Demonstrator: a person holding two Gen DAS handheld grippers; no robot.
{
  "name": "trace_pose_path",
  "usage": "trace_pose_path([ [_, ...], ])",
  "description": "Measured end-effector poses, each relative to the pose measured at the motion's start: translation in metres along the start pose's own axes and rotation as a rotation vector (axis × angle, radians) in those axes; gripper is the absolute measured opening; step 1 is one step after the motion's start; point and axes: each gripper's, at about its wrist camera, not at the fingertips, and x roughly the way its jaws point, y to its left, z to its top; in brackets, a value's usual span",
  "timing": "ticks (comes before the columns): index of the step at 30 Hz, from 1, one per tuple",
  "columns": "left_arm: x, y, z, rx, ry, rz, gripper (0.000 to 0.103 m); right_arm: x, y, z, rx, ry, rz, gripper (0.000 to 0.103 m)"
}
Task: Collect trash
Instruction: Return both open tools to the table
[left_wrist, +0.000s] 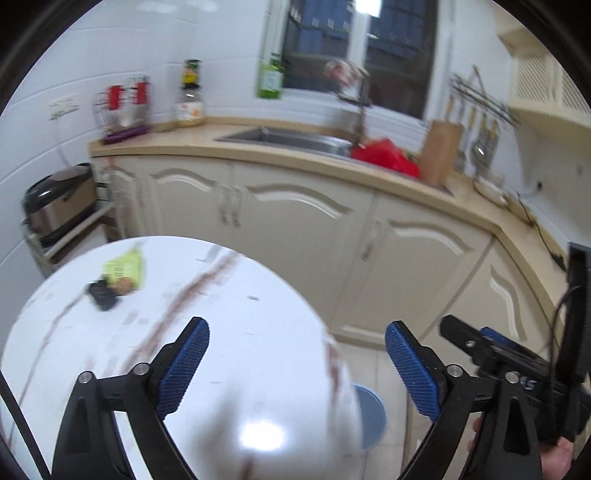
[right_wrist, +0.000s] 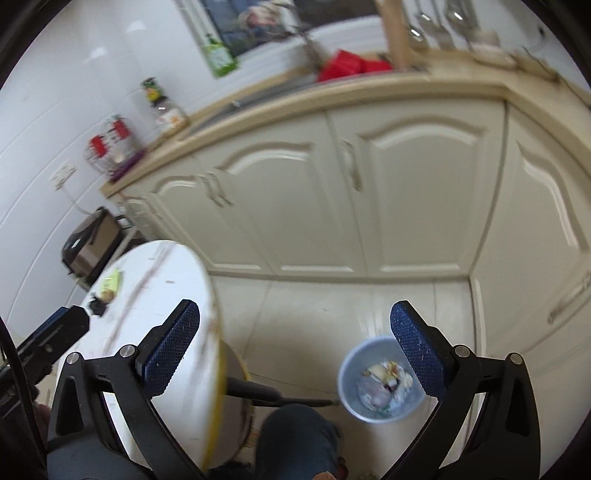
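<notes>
A green snack wrapper (left_wrist: 125, 268) and a small black scrap (left_wrist: 101, 296) lie at the far left of the round white table (left_wrist: 229, 332). My left gripper (left_wrist: 297, 325) hangs open above the table's near right part, with nothing between its blue pads (left_wrist: 183, 369). In the right wrist view the right gripper (right_wrist: 294, 306) is open and empty above the floor. Below it stands a light blue bin (right_wrist: 343, 373) holding crumpled trash. The wrapper (right_wrist: 110, 282) and the black scrap (right_wrist: 96, 306) show on the table (right_wrist: 166, 295) at the left of that view.
Cream cabinets (left_wrist: 295, 221) with a beige counter run behind, carrying a sink (left_wrist: 284, 138), a red bag (left_wrist: 386, 155), a knife block (left_wrist: 439, 151) and jars. A rice cooker (left_wrist: 59, 206) sits on a low rack at left. A person's knee (right_wrist: 295, 435) is by the bin.
</notes>
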Motion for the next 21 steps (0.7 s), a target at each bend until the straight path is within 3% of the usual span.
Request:
trace_pose_path([
  [3,-0.033,0.033,-0.010,-0.058,-0.050,0.043,0.102,-0.012,0.039,0.004,-0.053,-0.034,0.040,0.103],
  [9,-0.087,0.079,-0.036,-0.136,-0.097,0.134,0.102,-0.032,0.123,0.002,-0.150,-0.103,0.130,0.103],
  [21,-0.178,0.139,-0.082,-0.268,-0.175,0.286,0.102,-0.034,0.255,-0.033,-0.370,-0.125,0.228,0.103],
])
